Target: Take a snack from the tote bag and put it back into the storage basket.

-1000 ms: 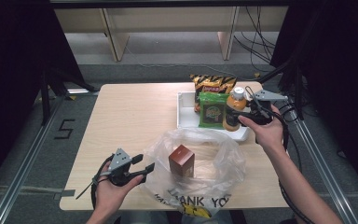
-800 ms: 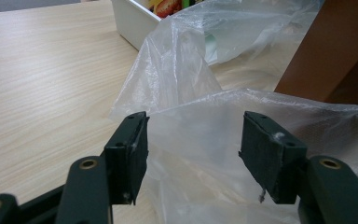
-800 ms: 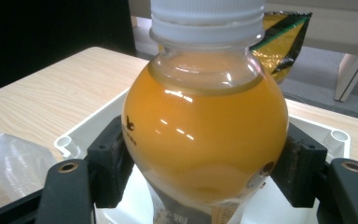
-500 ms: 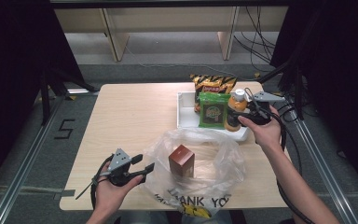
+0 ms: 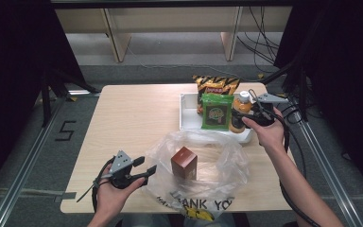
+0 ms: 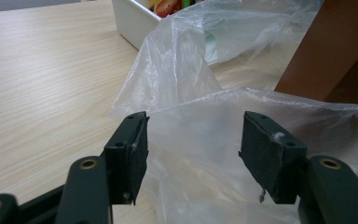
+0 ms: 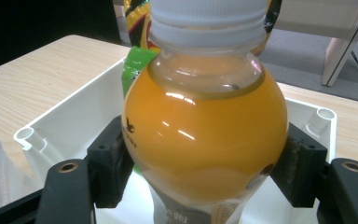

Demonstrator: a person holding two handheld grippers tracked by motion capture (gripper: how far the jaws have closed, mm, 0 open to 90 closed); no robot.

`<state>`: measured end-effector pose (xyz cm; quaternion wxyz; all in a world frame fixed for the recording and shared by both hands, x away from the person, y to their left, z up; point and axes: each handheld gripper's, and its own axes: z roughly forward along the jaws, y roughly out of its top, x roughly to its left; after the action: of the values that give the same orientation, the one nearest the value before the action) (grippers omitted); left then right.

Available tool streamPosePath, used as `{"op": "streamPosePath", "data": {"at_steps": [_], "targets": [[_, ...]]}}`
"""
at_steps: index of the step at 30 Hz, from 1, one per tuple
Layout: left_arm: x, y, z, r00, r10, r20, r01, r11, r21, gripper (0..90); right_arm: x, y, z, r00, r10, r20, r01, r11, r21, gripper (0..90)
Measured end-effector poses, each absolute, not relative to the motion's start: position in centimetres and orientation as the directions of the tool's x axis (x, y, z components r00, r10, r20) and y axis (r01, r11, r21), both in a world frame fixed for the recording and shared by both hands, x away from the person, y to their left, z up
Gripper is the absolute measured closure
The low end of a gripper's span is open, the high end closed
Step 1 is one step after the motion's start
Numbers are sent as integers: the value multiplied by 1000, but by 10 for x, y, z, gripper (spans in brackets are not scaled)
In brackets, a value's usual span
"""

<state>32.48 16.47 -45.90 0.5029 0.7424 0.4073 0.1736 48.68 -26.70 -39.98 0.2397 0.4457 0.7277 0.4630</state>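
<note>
Orange juice bottle (image 7: 205, 140), white-capped, stands in the white bin (image 5: 189, 113), pinched by the right gripper (image 5: 244, 115); green packet (image 5: 216, 112) just left; left gripper (image 6: 193, 154) spread at the plastic bag (image 5: 217, 161).

Glossy plastic bottle (image 7: 205, 135); matt wood table (image 5: 137, 118)

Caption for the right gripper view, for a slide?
Right gripper clamps an orange juice bottle above the white bin.

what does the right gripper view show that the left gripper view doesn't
Right gripper view: right gripper with its jaws closed on the orange juice bottle, white cap on, over the white bin. Left gripper view: left gripper, jaws open at the plastic bag's edge, beside the brown box. Both: wooden table, the bin, bright snack packets.
</note>
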Motion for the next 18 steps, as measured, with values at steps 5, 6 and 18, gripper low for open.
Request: {"op": "streamPosePath", "data": {"at_steps": [5, 6, 18], "targets": [[325, 165, -459, 612, 777, -147, 426, -167, 889, 410, 492, -270, -404, -492, 870, 43, 411, 188, 892, 319], [325, 165, -459, 612, 778, -146, 427, -170, 888, 410, 492, -269, -405, -490, 870, 65, 423, 172, 889, 319], [325, 165, -460, 609, 780, -146, 429, -169, 887, 410, 495, -271, -419, -502, 864, 29, 439, 227, 869, 319]]}}
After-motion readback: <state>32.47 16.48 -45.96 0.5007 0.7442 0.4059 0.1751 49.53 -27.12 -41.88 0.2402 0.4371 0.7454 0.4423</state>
